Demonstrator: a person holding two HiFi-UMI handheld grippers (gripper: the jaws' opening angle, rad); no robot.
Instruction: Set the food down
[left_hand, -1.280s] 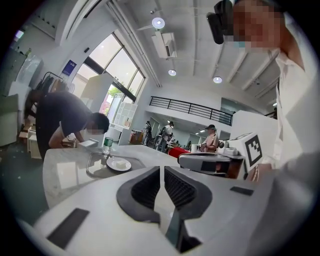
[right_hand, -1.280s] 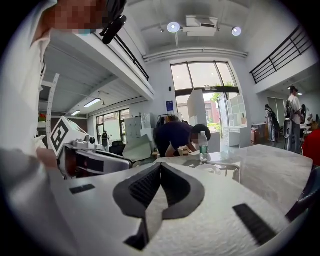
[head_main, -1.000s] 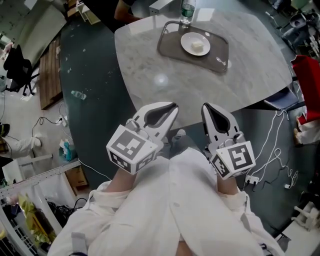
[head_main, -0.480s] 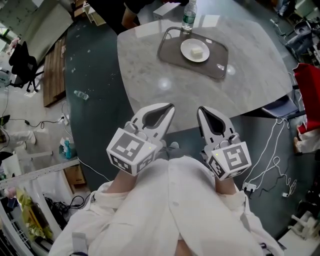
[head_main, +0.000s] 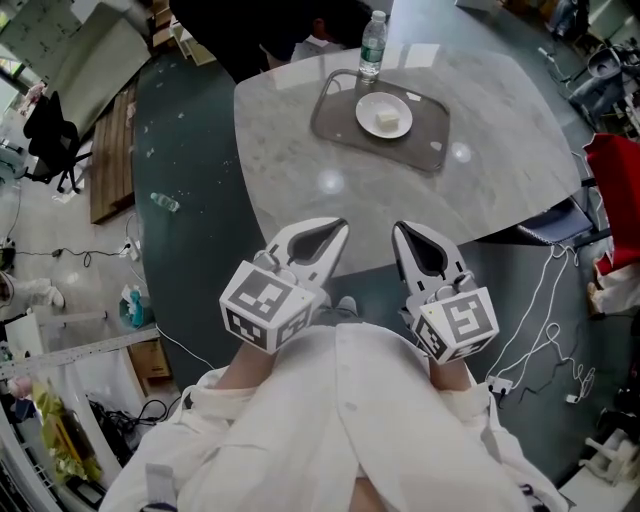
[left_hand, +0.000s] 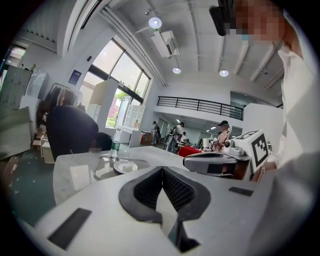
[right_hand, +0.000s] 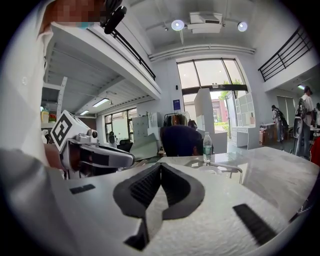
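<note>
Barely any change this past second: left claw (head_main: 335, 228) and right claw (head_main: 405, 230) stay pulled back at six o'clock, both pressed together, empty. The job looks done: the pale food block (head_main: 388, 121) sits on its white plate (head_main: 366, 112), on the grey tray (head_main: 430, 138) at the worktop's (head_main: 300, 160) twelve o'clock.
</note>
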